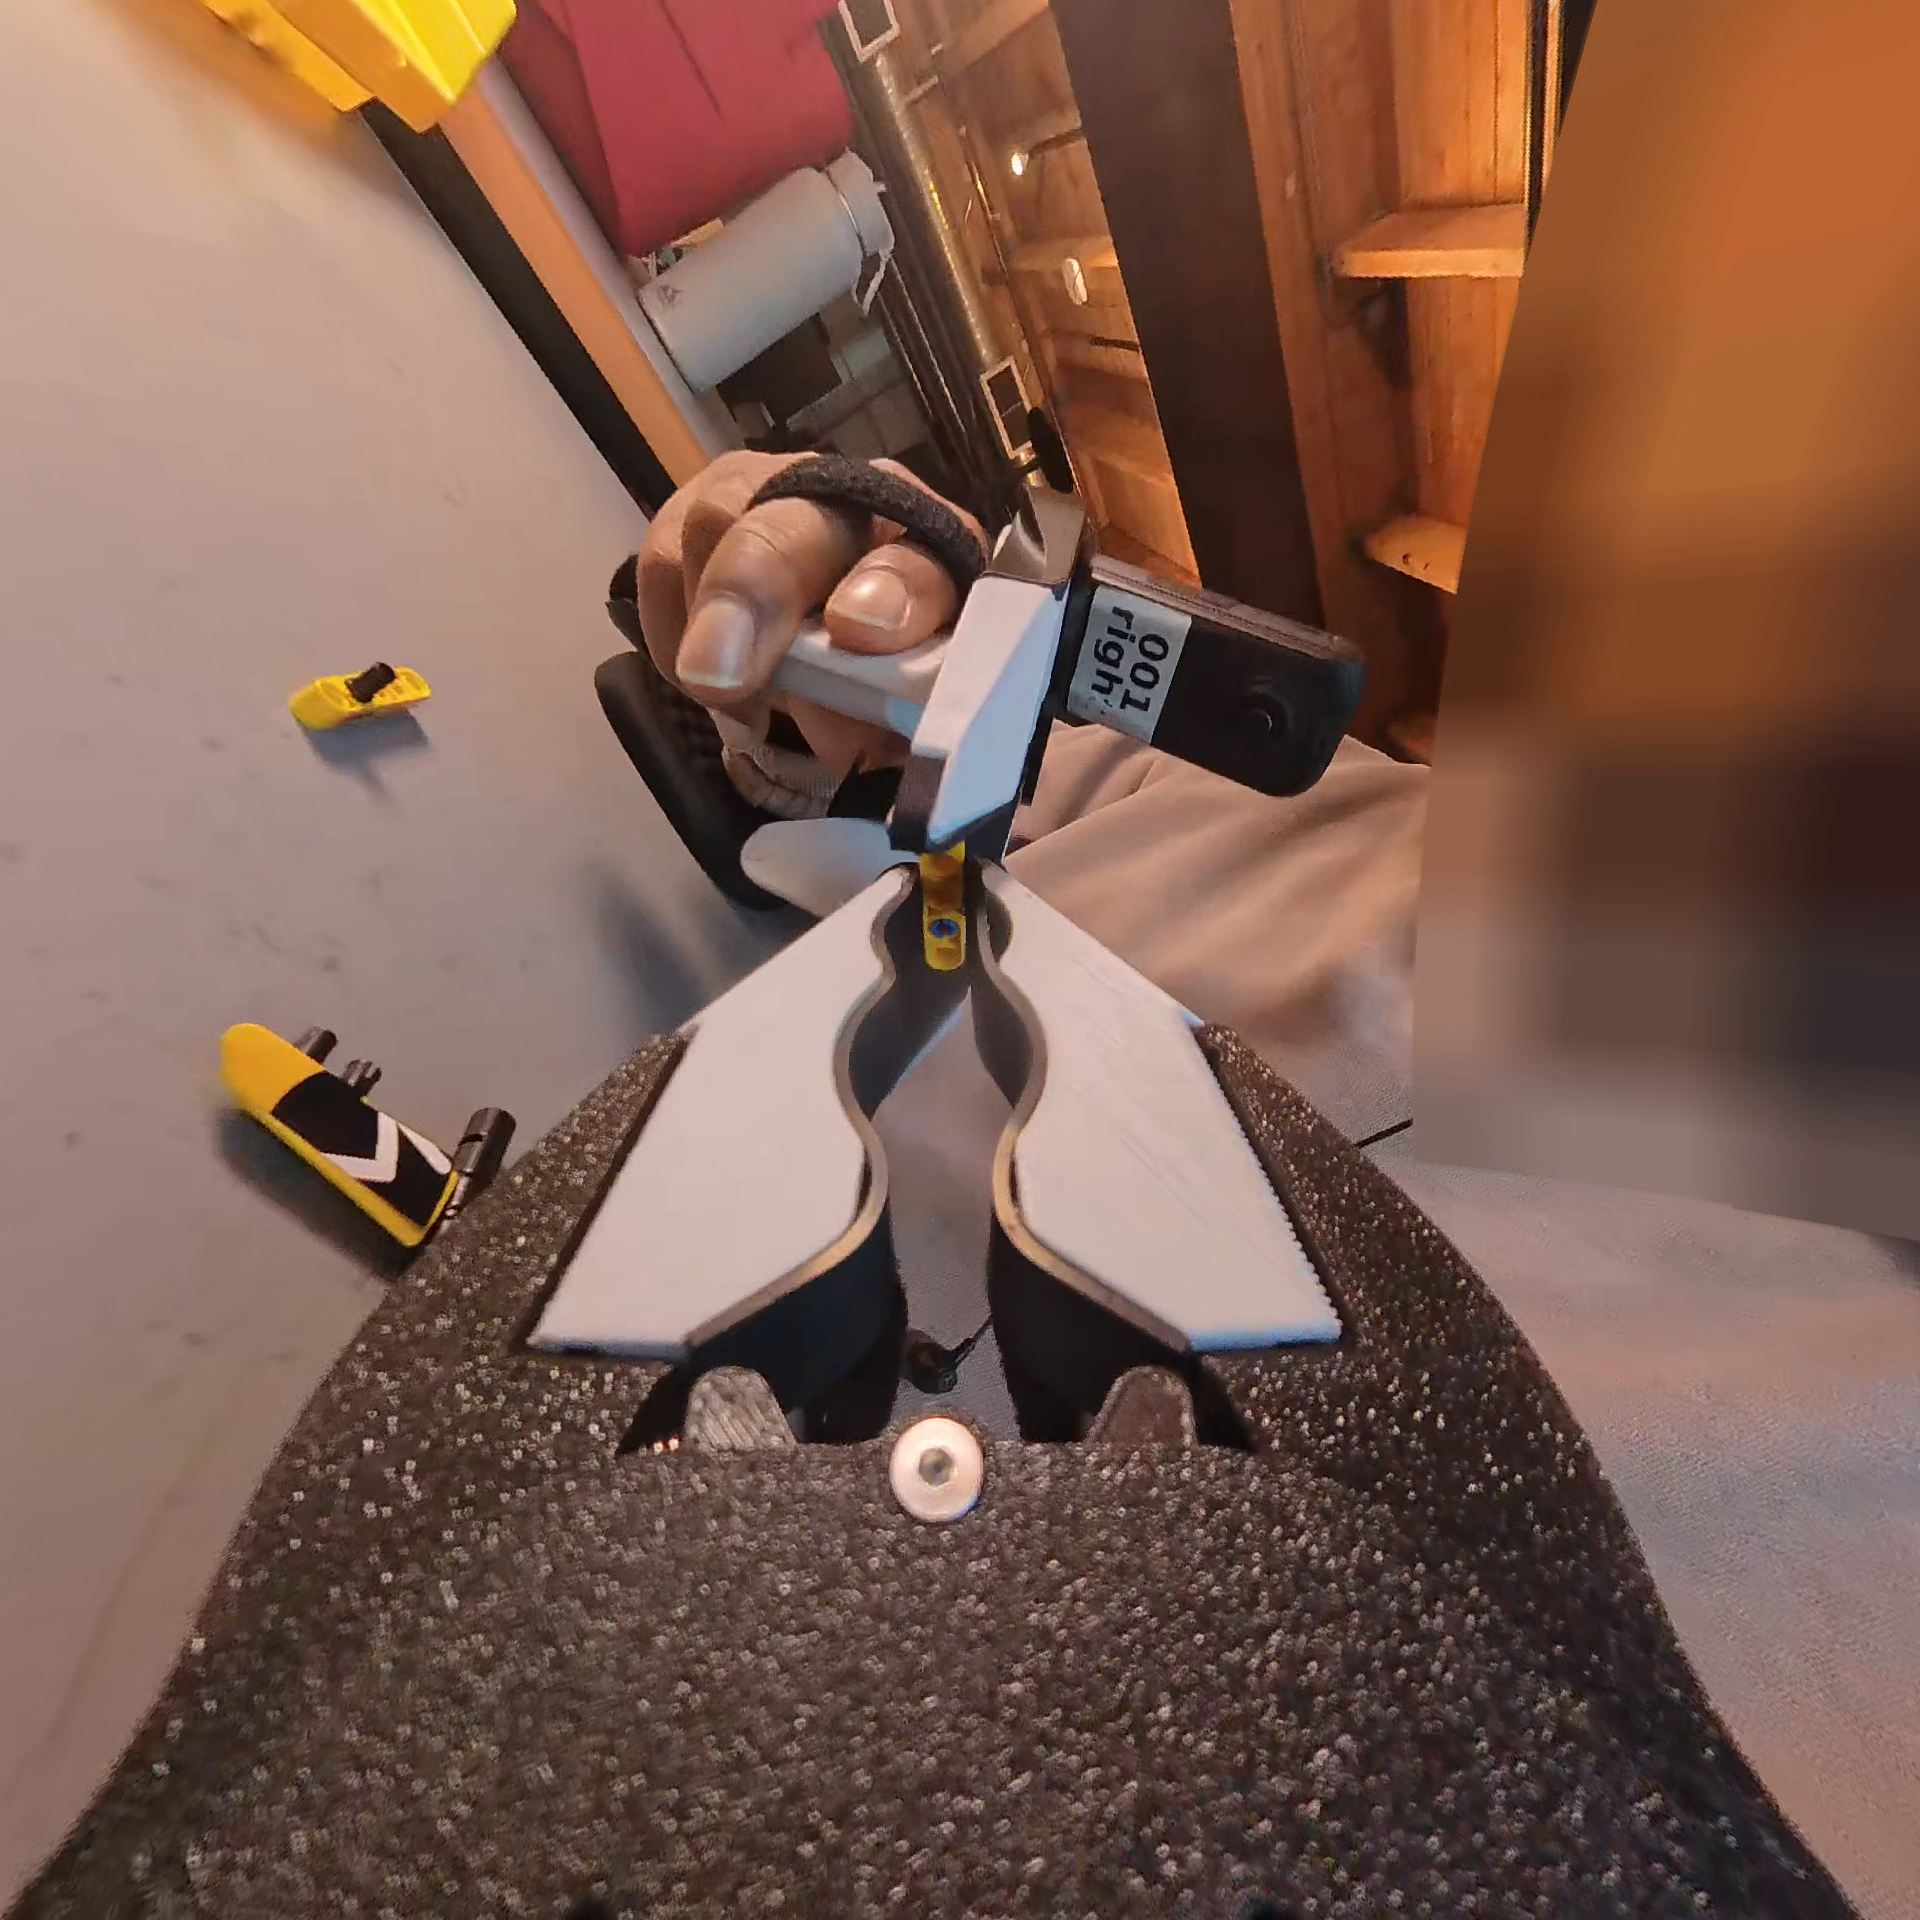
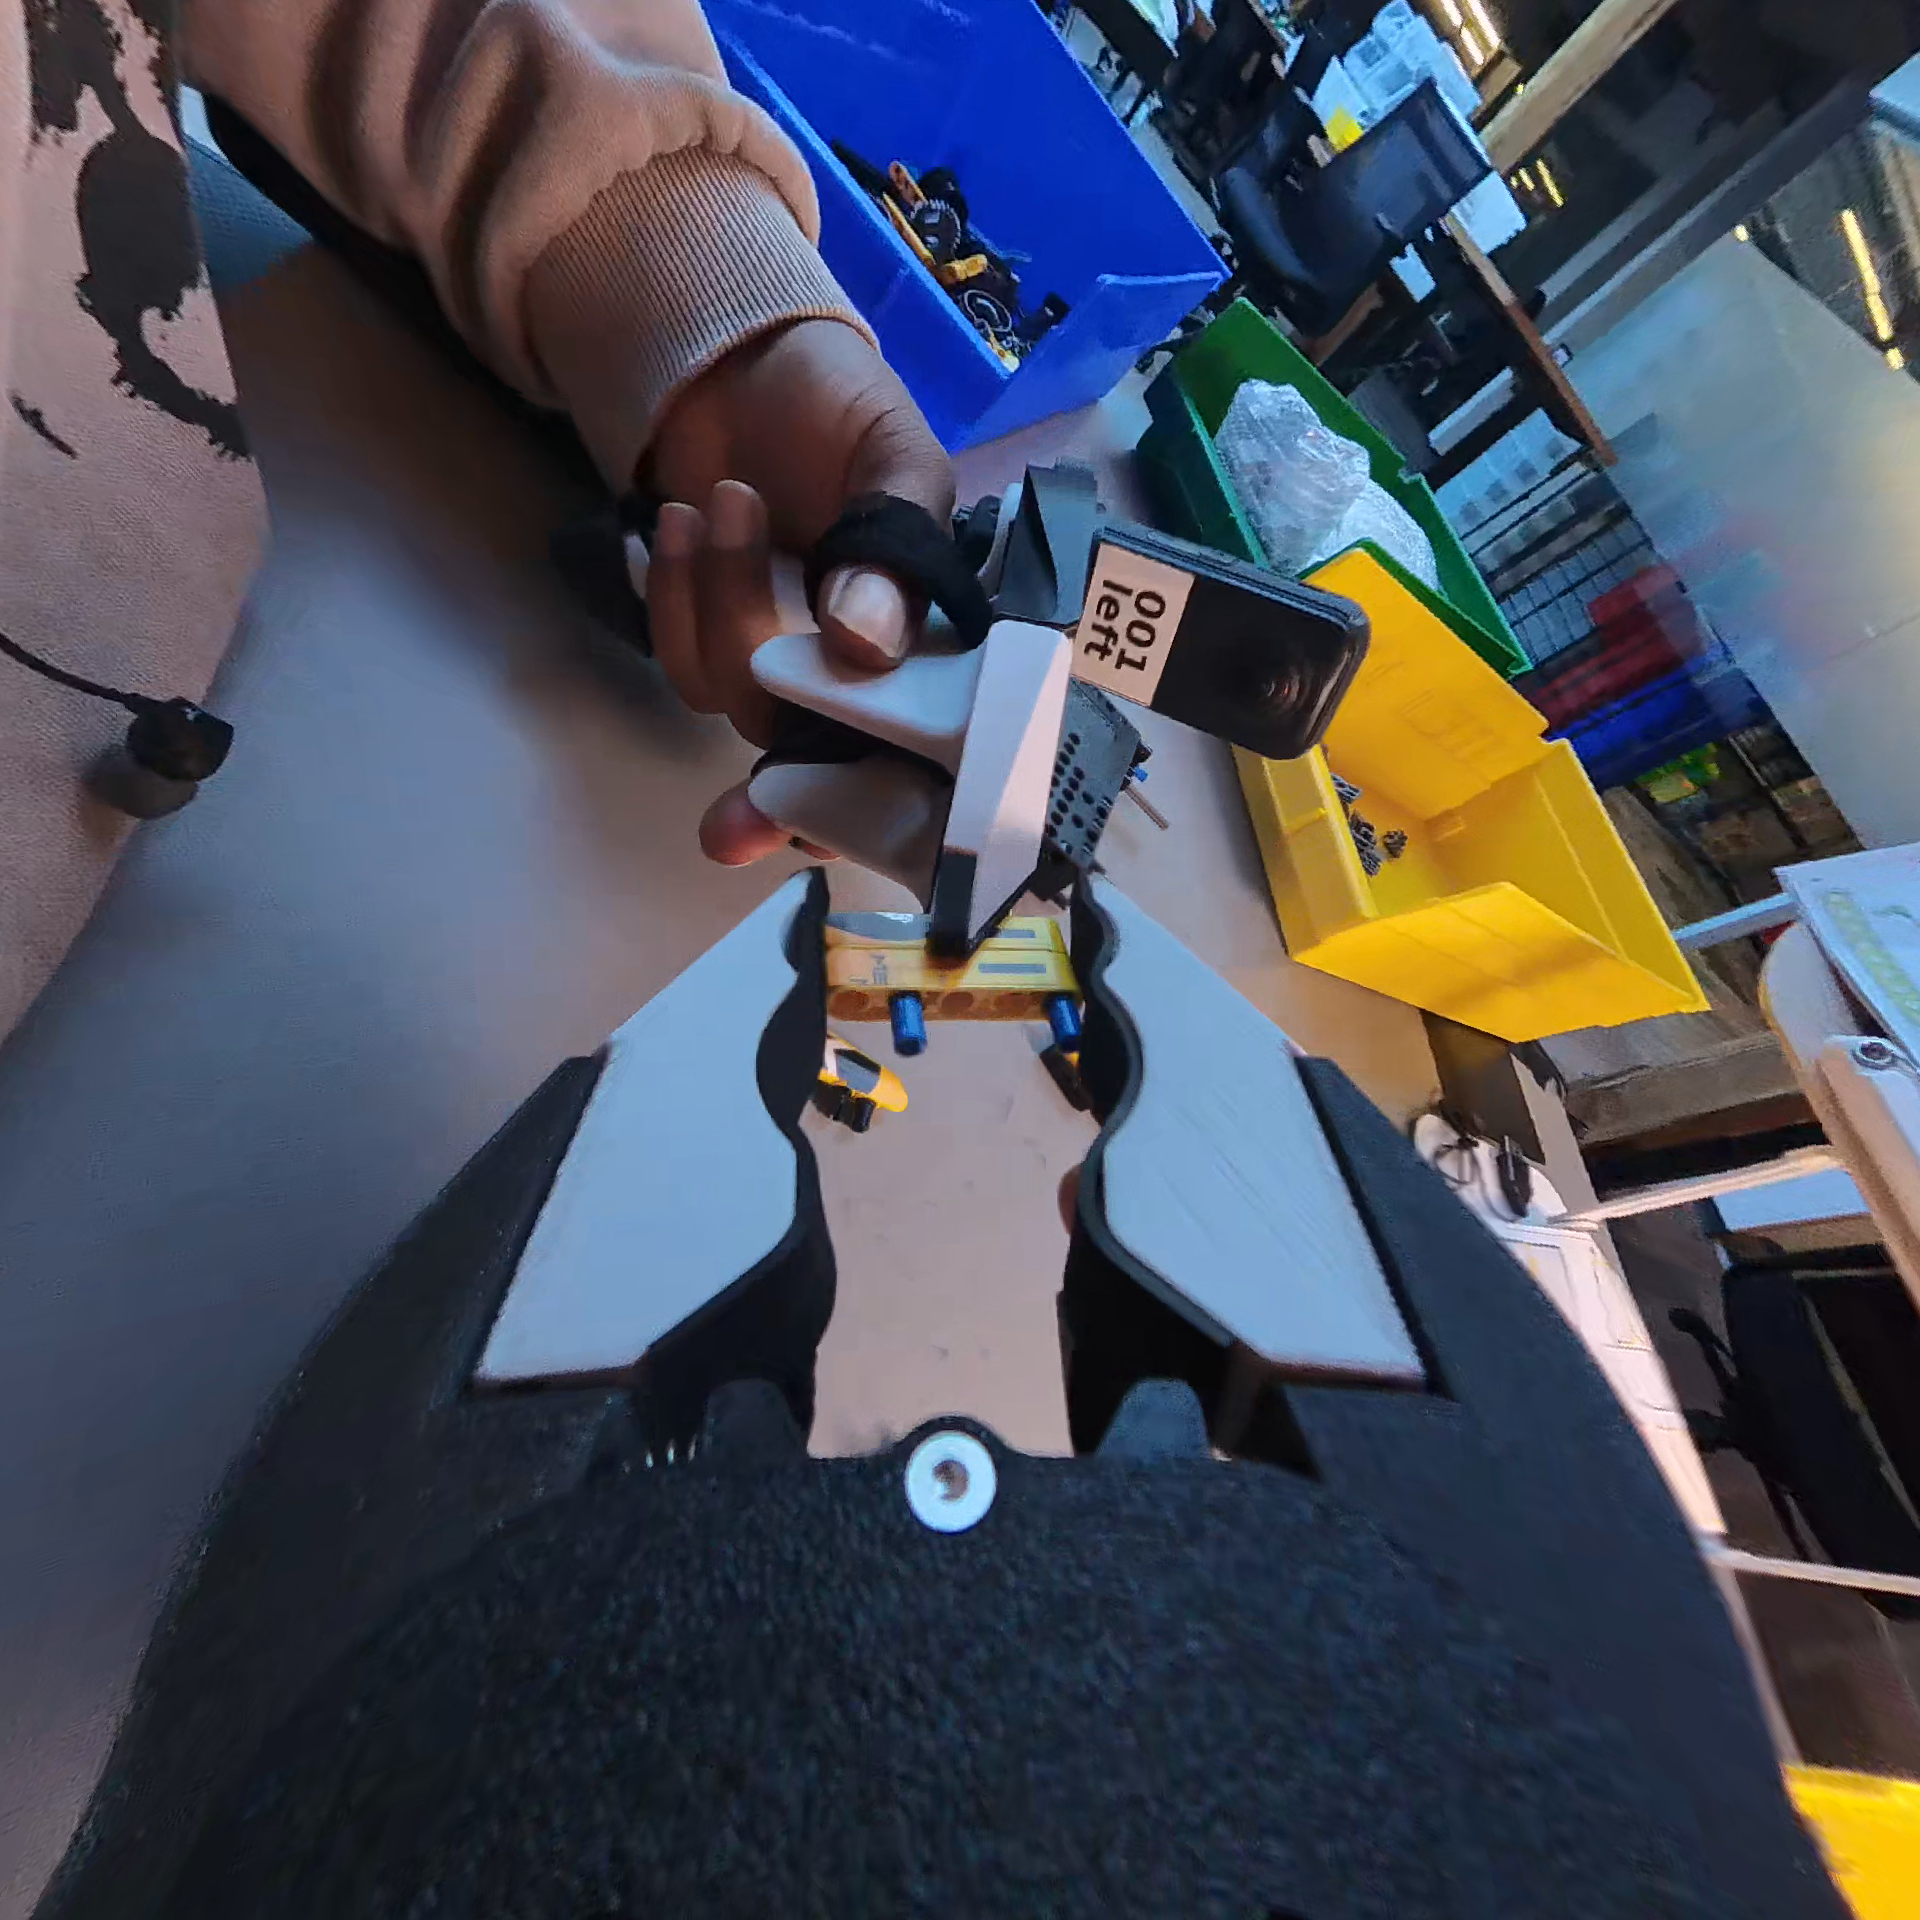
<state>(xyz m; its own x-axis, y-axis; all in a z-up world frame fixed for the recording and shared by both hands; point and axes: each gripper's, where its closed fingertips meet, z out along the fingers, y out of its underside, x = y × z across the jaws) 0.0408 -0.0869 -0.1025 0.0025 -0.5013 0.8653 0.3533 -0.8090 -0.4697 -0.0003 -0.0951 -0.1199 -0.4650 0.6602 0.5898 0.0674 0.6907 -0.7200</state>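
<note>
A yellow holed beam [image 2: 997, 982] with two blue pins [image 2: 906, 1023] is held above the table between both grippers. My right gripper [image 2: 948, 909] is shut on it, with one finger at each end of the beam. My left gripper [image 1: 943, 891] is shut on the same beam [image 1: 943, 930], seen edge-on, pinching it across its thin sides. In the right wrist view the left gripper [image 2: 951, 940] comes down onto the beam's top from a hand. In the left wrist view the right gripper [image 1: 935, 847] meets the beam from above.
On the grey table [image 1: 260, 468] lie a small yellow piece with a black pin [image 1: 358, 694] and a yellow, black and white panel with black pins [image 1: 343, 1132]. A blue bin [image 2: 966, 208], a green bin [image 2: 1195, 416] and a yellow bin [image 2: 1455, 935] stand behind. Left and right tips are no more than a few centimetres apart.
</note>
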